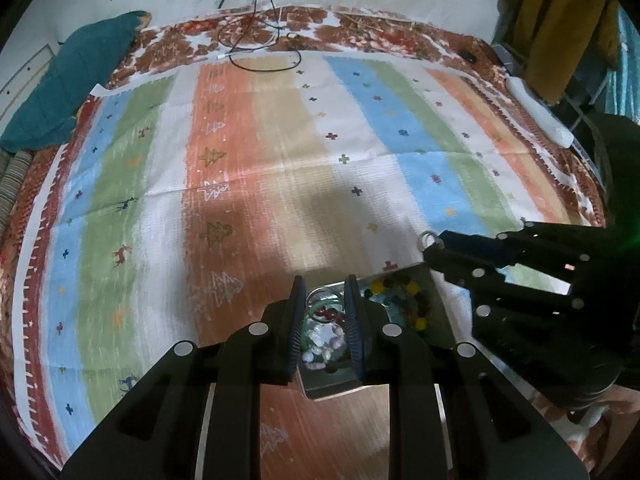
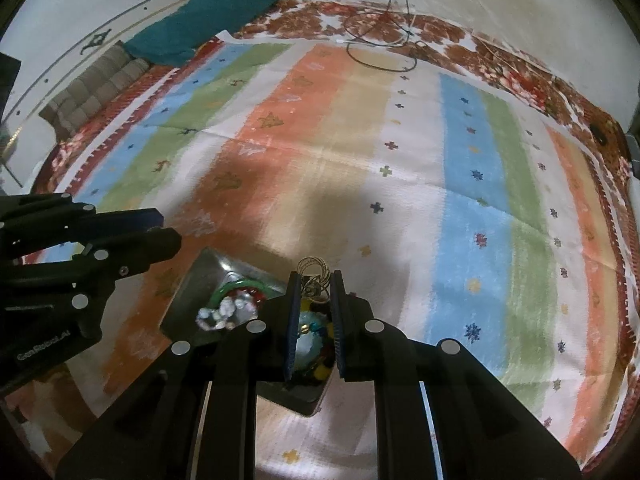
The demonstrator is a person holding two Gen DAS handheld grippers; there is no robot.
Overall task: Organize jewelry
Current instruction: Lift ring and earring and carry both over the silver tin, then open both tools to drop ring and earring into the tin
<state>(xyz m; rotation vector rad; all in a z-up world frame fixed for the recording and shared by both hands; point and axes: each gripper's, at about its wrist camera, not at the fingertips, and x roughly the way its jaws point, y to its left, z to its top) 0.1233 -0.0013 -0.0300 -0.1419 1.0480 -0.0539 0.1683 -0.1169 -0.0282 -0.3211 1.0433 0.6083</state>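
A shiny metal tray [image 1: 434, 300] [image 2: 188, 300] lies on the striped cloth and holds jewelry: a green bangle [image 2: 236, 285], pale stone beads [image 2: 224, 314] [image 1: 324, 340] and a multicoloured bead string [image 1: 404, 300] [image 2: 320, 344]. My left gripper [image 1: 324, 284] hovers over the tray's left part, jaws a little apart, with a thin silver ring [image 1: 320, 294] between the tips; contact is unclear. My right gripper [image 2: 314, 280] [image 1: 430, 242] is shut on a gold wire hoop piece [image 2: 314, 276], held above the tray's right part.
A striped cloth [image 1: 280, 160] covers a floral bed sheet. A teal pillow [image 1: 68, 80] lies at the far left, black cables [image 1: 260, 48] at the far edge, a white object [image 1: 540, 114] at the right edge.
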